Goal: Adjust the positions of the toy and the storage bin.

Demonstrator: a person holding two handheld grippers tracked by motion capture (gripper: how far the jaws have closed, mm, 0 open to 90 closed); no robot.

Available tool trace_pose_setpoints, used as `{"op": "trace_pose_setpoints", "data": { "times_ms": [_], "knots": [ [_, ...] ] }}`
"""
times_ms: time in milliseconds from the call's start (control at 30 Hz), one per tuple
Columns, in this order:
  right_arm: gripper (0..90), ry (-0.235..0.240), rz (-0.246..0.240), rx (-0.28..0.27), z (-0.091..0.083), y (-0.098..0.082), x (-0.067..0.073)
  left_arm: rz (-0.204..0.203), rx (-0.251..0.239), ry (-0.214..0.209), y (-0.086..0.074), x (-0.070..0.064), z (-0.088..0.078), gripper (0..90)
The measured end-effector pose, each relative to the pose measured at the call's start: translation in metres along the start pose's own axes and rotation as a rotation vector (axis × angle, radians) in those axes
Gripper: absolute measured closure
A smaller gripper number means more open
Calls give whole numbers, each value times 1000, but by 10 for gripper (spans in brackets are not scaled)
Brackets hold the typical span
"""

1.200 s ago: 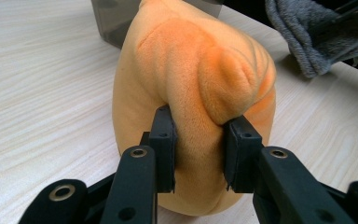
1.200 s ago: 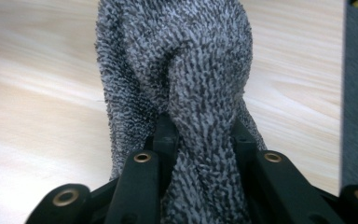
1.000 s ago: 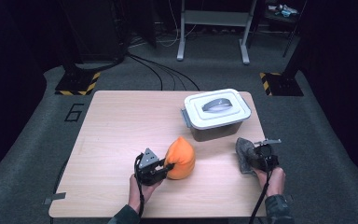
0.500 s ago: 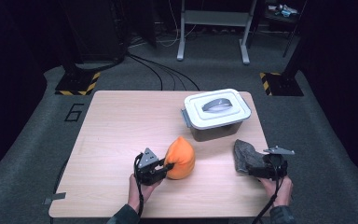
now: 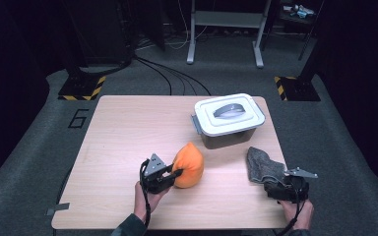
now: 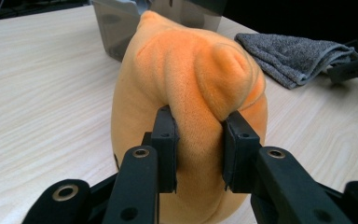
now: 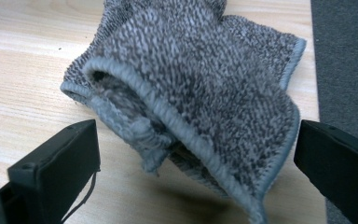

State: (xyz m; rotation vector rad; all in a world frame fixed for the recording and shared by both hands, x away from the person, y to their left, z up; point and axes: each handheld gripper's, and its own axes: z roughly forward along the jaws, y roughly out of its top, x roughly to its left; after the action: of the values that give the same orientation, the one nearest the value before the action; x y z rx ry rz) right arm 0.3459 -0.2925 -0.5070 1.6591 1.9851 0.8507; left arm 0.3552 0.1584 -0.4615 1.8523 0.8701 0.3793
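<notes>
Left gripper [image 6: 199, 151] jaws pinching orange plush [image 6: 191, 84]; grey towel [image 6: 293, 53] beyond.

Overhead light falls brightly on the pale counter [image 5: 128, 147] while the surrounding room sinks into near-black, the high view is soft and grainy, and both close views blur at their nearest edges.

A dark "6" [image 5: 78, 119] (possibly a 9) marks the grey floor mat [image 5: 39, 147].

L gripper [image 5: 174, 173] clamped, R gripper [image 5: 270, 184] agape
</notes>
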Motion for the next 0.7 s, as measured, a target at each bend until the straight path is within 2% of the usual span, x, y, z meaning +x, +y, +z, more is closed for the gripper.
{"op": "trace_pose_setpoints", "data": {
  "times_ms": [100, 267, 333, 400, 467, 567, 700],
  "knots": [
    [0, -6, -5, 8, 3, -3, 0, 3, -6, 10, 1, 4, -4, 705],
    [0, -2, -18, 7, 9, -9, 1, -18, -19, 28, 3, 10, -14, 705],
    [0, 8, -18, 5, 11, -12, 1, -11, -22, 38, 4, 14, -17, 705],
    [0, -23, -59, 7, 13, -14, 4, -22, -28, 47, 4, 16, -21, 705],
    [0, -25, -75, -12, 14, -15, 5, -23, -30, 57, 4, 19, -25, 706],
    [0, -29, -65, -16, 15, -15, 5, -23, -25, 68, 4, 26, -29, 707],
    [0, -29, -66, -27, 15, -16, 4, -43, -27, 85, 4, 32, -31, 709]
  ]
}}
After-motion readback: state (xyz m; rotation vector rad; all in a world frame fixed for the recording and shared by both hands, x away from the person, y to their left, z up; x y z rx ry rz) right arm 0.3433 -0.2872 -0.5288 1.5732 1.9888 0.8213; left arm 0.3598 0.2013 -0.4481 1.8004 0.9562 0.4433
